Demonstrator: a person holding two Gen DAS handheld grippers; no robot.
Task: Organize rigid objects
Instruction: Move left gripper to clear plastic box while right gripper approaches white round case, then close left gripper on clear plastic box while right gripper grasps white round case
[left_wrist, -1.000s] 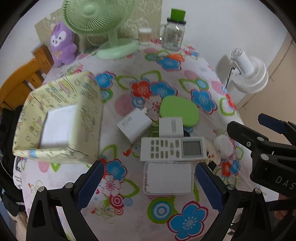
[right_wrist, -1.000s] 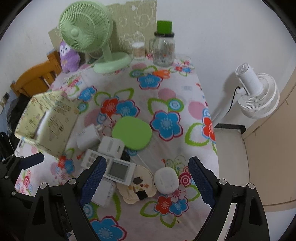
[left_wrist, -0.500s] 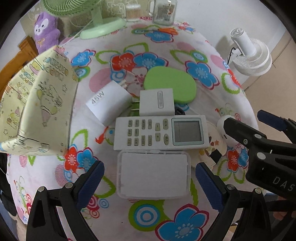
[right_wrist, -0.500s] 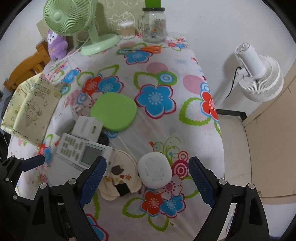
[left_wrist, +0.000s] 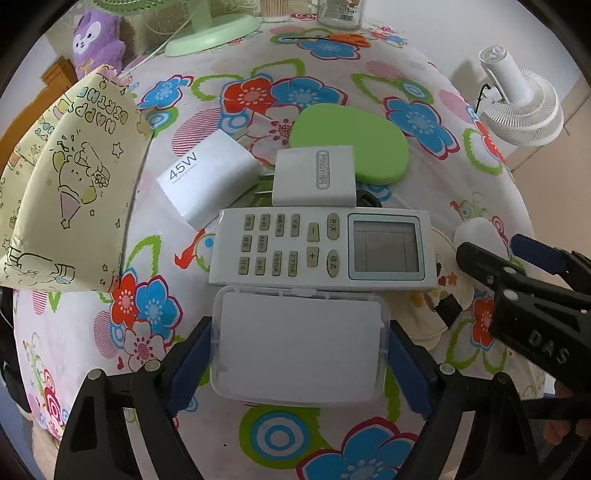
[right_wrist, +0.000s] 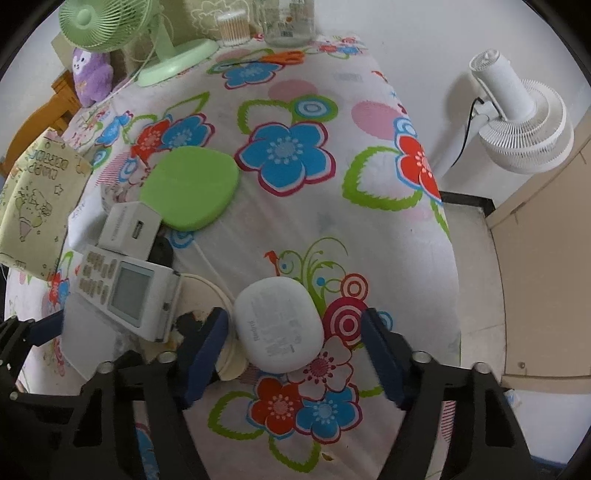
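A home: flowered tablecloth (right_wrist: 332, 229), plush toy (right_wrist: 90, 75), desk fan (right_wrist: 110, 26).

Both wrist views look steeply down, close over the floral tablecloth (left_wrist: 325, 92). Left view sits above the clear plastic case (left_wrist: 301, 345); right view further right. Shared: remote control (left_wrist: 319, 247), green pad (right_wrist: 190, 188).

Cut off by the top edge: green fan (left_wrist: 210, 26) head and glass jar (left_wrist: 340, 14); half hidden under the remote (right_wrist: 125, 295): a cream disc (right_wrist: 231, 363).
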